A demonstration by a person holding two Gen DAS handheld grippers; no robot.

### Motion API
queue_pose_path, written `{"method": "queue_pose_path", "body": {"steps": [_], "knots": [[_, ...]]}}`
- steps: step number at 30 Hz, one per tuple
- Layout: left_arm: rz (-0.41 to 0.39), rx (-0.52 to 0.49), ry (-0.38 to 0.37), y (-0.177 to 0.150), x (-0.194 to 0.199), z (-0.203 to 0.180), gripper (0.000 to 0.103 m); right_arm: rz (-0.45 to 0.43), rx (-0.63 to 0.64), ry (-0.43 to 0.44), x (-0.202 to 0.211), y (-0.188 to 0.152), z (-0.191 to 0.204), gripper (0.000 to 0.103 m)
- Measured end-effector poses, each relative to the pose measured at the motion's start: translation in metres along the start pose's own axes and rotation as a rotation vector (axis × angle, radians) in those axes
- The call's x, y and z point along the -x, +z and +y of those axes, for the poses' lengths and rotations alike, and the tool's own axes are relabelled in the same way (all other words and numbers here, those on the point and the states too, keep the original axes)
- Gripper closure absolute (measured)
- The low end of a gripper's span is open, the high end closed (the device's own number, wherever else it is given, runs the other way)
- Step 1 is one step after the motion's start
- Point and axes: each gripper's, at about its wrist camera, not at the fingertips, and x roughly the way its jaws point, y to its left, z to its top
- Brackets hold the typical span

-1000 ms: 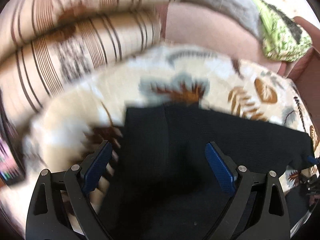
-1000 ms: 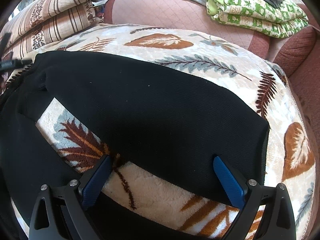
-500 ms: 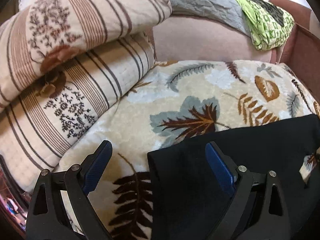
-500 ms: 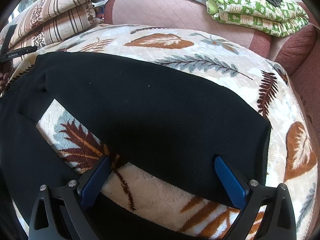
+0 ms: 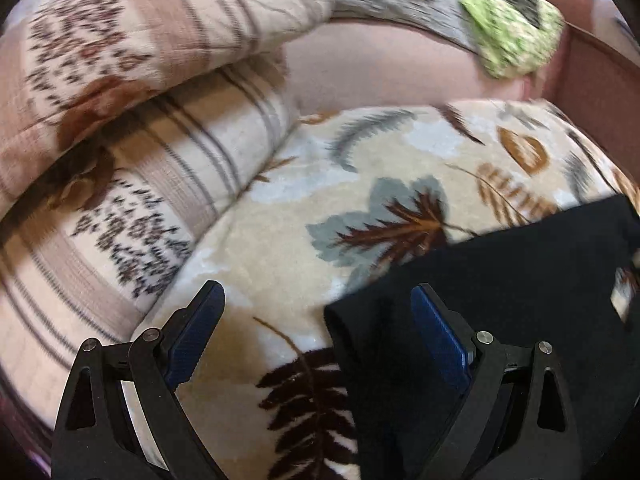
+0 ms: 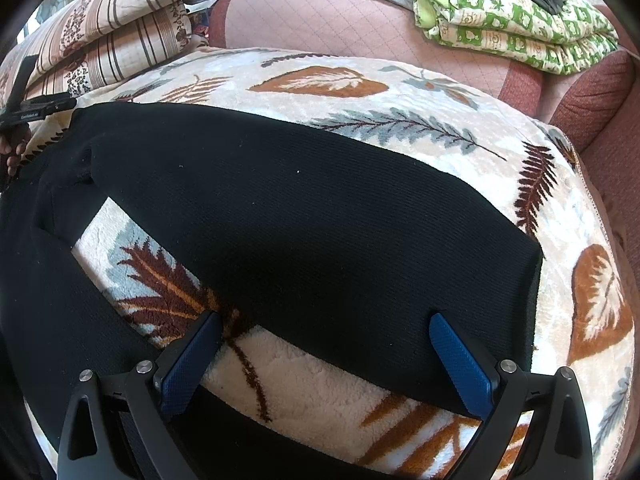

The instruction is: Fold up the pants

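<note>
Right wrist view shows the pants [image 6: 304,232] spread flat on the leaf-print blanket [image 6: 320,80], both legs lying apart in a V with a wedge of blanket between them. I judge the fold barely begun: no leg lies over the other and no crease shows. My right tool [image 6: 324,356] hovers spread wide over the lower edge of the far leg, near its cuff end, pinching nothing. My left tool [image 5: 316,328] is spread wide too, hanging above the waist corner of the pants [image 5: 500,300]; its right pad is over the black cloth, its left pad over bare blanket, and it holds nothing. What is left, as I see it, is all of it: bring one leg onto the other, then fold the length over. Striped quilts [image 6: 108,36] are stacked at the far left, and a green checked cloth [image 6: 512,20] sits on the sofa back. Small white writing runs along a black bar [image 6: 36,110] at the left edge, too small to read. I find no other label or brand.
</note>
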Motion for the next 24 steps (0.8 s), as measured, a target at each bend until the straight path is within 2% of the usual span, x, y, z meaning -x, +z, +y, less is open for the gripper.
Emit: {"method": "queue_pose_path", "body": {"steps": [6, 8, 9, 11, 13, 16, 19, 21, 23, 24], "knots": [[0.066, -0.165, -0.066, -0.001, -0.017, -0.016, 0.008, 0.001, -0.001, 0.002, 0.0, 0.0, 0.0, 0.0], [0.074, -0.168, -0.098, 0.001, -0.024, -0.016, 0.01, 0.001, 0.0, 0.002, 0.0, 0.0, 0.0, 0.0], [0.086, -0.163, -0.127, 0.002, -0.029, -0.016, 0.017, 0.001, 0.0, 0.001, 0.0, 0.0, 0.0, 0.0], [0.126, -0.149, -0.184, 0.001, -0.042, -0.013, 0.02, 0.001, 0.0, 0.001, 0.0, 0.0, 0.0, 0.0], [0.128, -0.108, -0.245, 0.001, -0.047, -0.008, 0.025, 0.001, -0.001, 0.001, 0.0, 0.001, 0.0, 0.0], [0.119, -0.061, -0.31, -0.002, -0.047, -0.003, 0.036, 0.002, 0.0, 0.002, 0.0, 0.001, -0.001, 0.0], [0.116, -0.03, -0.359, -0.002, -0.044, -0.001, 0.053, 0.002, 0.0, 0.003, 0.0, 0.001, 0.0, 0.0], [0.124, -0.002, -0.38, -0.002, -0.042, 0.001, 0.08, 0.003, 0.001, 0.0, -0.001, 0.001, 0.001, 0.0], [0.129, 0.012, -0.389, -0.003, -0.039, -0.001, 0.086, 0.003, 0.002, -0.001, -0.001, 0.001, 0.001, 0.0], [0.128, 0.012, -0.382, -0.003, -0.038, -0.002, 0.087, 0.003, 0.002, -0.002, 0.0, 0.001, 0.001, 0.0]]}}
